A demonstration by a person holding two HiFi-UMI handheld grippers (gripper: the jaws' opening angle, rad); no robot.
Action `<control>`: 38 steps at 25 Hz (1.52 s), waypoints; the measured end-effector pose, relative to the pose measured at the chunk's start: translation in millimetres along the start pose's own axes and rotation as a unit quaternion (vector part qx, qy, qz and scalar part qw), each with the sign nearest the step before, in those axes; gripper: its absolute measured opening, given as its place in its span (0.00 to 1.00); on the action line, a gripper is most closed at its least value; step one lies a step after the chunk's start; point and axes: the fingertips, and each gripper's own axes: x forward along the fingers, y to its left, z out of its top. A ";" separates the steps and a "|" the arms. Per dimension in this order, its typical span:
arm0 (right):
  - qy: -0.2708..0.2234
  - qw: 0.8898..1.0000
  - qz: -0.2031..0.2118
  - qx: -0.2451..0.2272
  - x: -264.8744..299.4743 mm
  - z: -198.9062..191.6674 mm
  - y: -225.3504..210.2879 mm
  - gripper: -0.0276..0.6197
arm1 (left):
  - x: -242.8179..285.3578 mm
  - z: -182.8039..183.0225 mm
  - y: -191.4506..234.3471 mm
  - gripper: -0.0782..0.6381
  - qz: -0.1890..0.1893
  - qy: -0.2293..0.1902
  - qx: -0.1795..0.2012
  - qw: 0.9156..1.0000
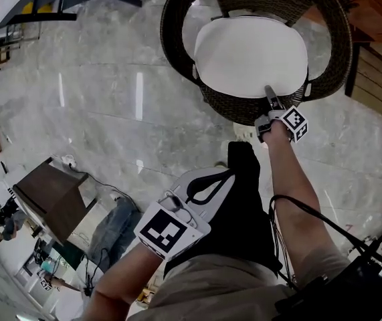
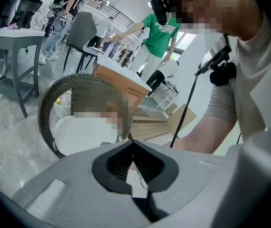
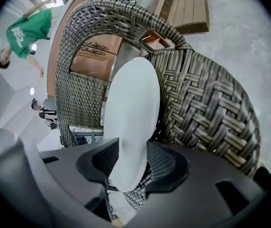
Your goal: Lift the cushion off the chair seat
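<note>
Right gripper (image 3: 130, 164): jaws clamped on the near edge of the cushion (image 3: 131, 103), with white fabric pressed between both ribbed pads. In the head view I saw that gripper (image 1: 269, 97) meet the cushion (image 1: 251, 55) at its front rim, a little right of centre. The cushion was white and rounded, and it lay in the seat of the wicker chair (image 1: 177, 25) with the woven ring around it. I could not tell whether the pinched edge had left the seat. In the right gripper view the weave of the chair (image 3: 211, 113) showed just beside and beneath the fabric.

Right forearm (image 1: 296, 179): bare, stretched straight out toward the chair, with the wrist at the seat front. A black cable (image 1: 311, 214) ran beside it toward the body.

Left gripper (image 2: 134, 156): jaws met at the tips, with nothing held between them. The head view had it (image 1: 212, 182) near the waist, well apart from the chair. The left forearm (image 1: 120, 283) was bent in close and the jaws pointed toward the chair. Its camera took in the cushion (image 2: 78, 136) and the chair (image 2: 47, 106) further off.

Writing: the right marker cube (image 1: 296, 122) and the left marker cube (image 1: 169, 231) bore black-and-white square patterns. A person in a green T-shirt (image 3: 28, 30) stood beyond the chair, and the white chest print was too small for me to read. A wooden counter (image 3: 92, 56) stood behind the chair. The floor (image 1: 110, 92) was grey marble.
</note>
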 end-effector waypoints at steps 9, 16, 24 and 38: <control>-0.002 1.000 0.011 -0.001 30.6 14.1 16.8 0.32 | -7.1 1.5 8.8 0.12 0.005 -0.010 -0.016 1.000; 0.003 1.000 0.010 -0.005 33.3 14.9 24.2 0.23 | -14.4 3.8 13.2 0.12 0.012 -0.021 -0.022 0.999; -0.004 1.000 0.024 -0.010 18.8 13.7 42.6 0.18 | -26.2 5.8 6.2 0.12 0.015 -0.030 -0.010 0.999; 0.003 0.998 0.058 -0.026 -46.3 5.9 75.5 0.15 | -66.8 1.0 -36.5 0.12 0.016 -0.059 0.011 0.998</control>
